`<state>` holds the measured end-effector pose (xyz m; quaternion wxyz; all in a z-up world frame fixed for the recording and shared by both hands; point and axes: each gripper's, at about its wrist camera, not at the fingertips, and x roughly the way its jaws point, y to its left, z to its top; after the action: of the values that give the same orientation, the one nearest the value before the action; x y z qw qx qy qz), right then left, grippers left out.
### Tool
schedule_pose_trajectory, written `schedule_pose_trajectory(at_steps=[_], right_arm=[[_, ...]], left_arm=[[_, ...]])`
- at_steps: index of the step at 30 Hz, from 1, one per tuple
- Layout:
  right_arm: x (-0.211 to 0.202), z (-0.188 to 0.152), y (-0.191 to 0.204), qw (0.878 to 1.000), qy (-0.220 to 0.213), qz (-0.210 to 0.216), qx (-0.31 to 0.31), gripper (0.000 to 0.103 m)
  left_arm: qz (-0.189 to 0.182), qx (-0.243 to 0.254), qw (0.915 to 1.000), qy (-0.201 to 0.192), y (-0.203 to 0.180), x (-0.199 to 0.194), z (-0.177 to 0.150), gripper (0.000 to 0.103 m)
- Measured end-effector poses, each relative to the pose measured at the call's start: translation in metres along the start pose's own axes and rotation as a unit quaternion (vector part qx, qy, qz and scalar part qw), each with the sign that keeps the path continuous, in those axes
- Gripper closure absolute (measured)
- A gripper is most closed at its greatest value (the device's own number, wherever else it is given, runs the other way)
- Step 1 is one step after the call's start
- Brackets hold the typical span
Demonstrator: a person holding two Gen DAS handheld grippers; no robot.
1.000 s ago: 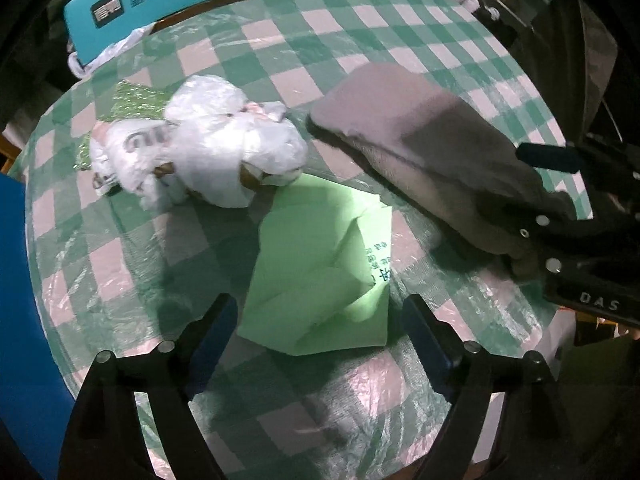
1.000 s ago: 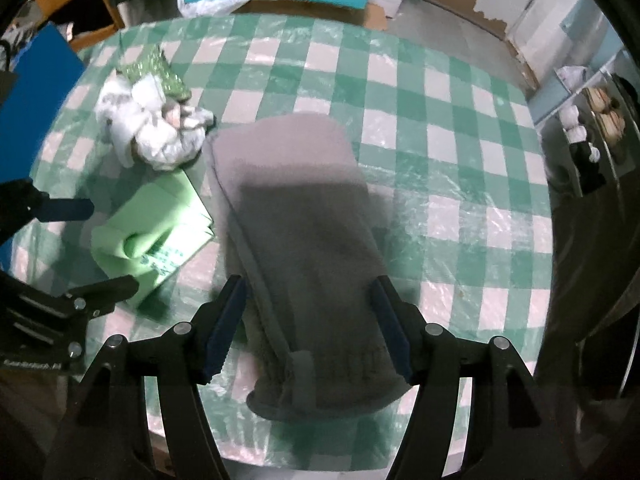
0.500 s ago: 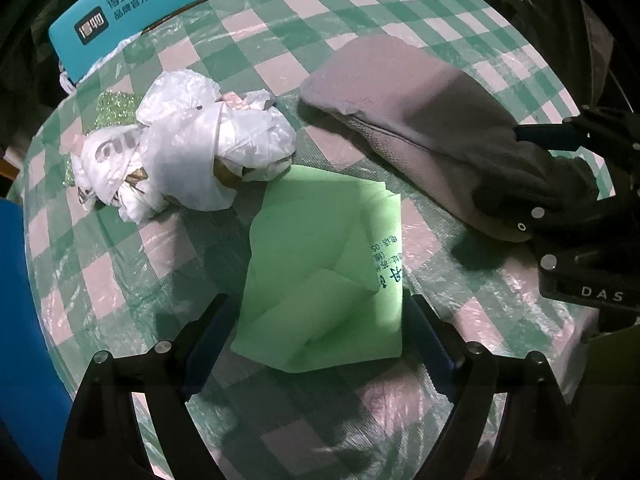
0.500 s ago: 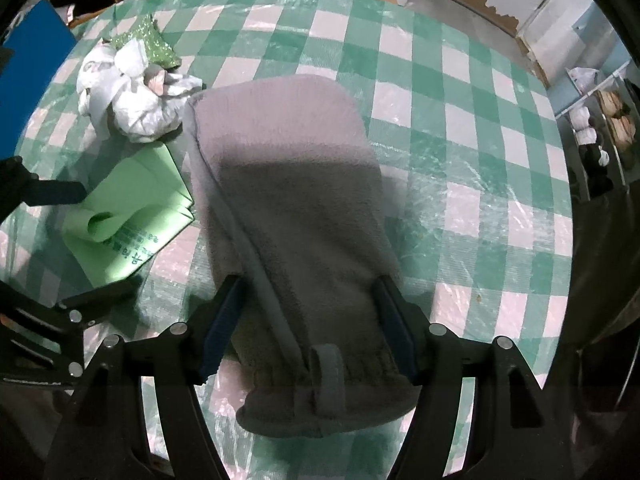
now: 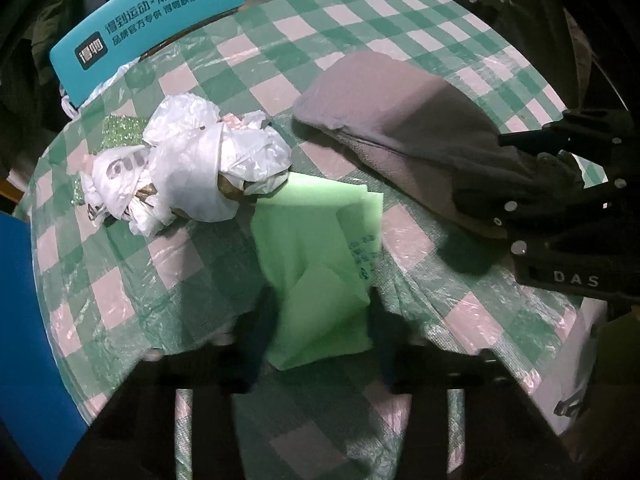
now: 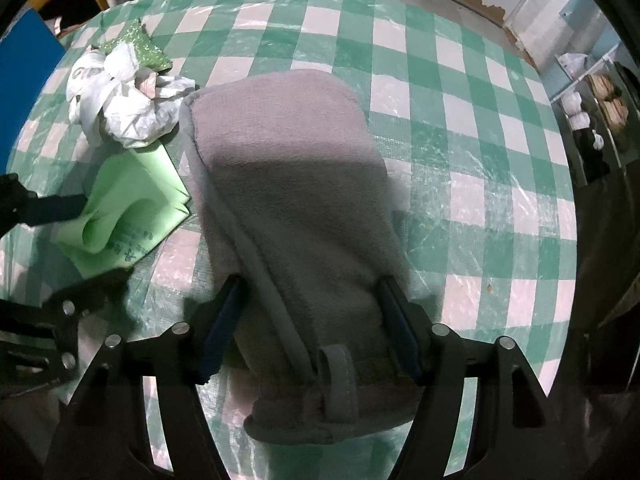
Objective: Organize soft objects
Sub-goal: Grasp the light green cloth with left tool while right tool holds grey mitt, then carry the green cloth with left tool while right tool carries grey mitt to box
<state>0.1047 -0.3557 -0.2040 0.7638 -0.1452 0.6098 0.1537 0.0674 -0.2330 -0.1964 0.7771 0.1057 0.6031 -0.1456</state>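
In the left wrist view our left gripper [image 5: 320, 320] sits low in the frame, its blue-padded fingers smeared by blur; its jaws have just been closing and now pinch the near end of the green plastic bag [image 5: 320, 248], a thin, creased, folded sheet with small printed characters along one edge. Above it to the left lies a crumpled white plastic bag [image 5: 188, 164], knotted and wrinkled, with something brown showing through that we cannot identify, and a glittery green scrap [image 5: 120, 132] half hidden behind it. In the right wrist view our right gripper [image 6: 310, 328] straddles the cuff end of the grey fleece mitt [image 6: 288, 200], a soft, rounded pouch with a piped seam and a hanging loop near the cuff; its jaws have just been closing a little, the blue pads against the mitt's two sides with the fleece bunched between them. The mitt fills the centre of that frame, its cuff partly cut off behind the gripper. Everything rests on a round table [image 6: 460, 120] under a green-and-white checked cloth with a shiny plastic cover. A teal chair back [image 5: 148, 28] with white lettering stands at the upper left of the left wrist view.
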Motion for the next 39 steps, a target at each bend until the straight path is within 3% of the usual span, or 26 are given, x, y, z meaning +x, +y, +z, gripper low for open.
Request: schedule_pose_trajectory(at_steps=[3,6,9,17,39], right_arm=[[-0.003,-0.001,0.004,1.000,-0.008,0.004,0.007,0.053],[-0.008,-0.002,0.007,1.000,-0.014,0.011,0.019,0.067],[-0.014,-0.001,0.005,0.998,-0.021,0.026,0.045,0.073],[-0.033,0.003,0.010,0.994,-0.036,0.060,0.080,0.075],[-0.131,0.018,0.031,0.981,-0.139,0.093,0.097,0.078]], left_arm=[[-0.008,-0.004,1.0000,0.004,0.002,-0.002,-0.001,0.090],[-0.021,-0.014,0.9997,0.007,0.011,-0.008,0.001,0.092],[-0.031,-0.025,0.9992,0.007,0.022,-0.014,-0.003,0.092],[-0.033,-0.040,0.9985,-0.018,0.039,-0.042,0.000,0.092],[-0.034,-0.100,0.9899,-0.094,0.084,-0.135,-0.017,0.092]])
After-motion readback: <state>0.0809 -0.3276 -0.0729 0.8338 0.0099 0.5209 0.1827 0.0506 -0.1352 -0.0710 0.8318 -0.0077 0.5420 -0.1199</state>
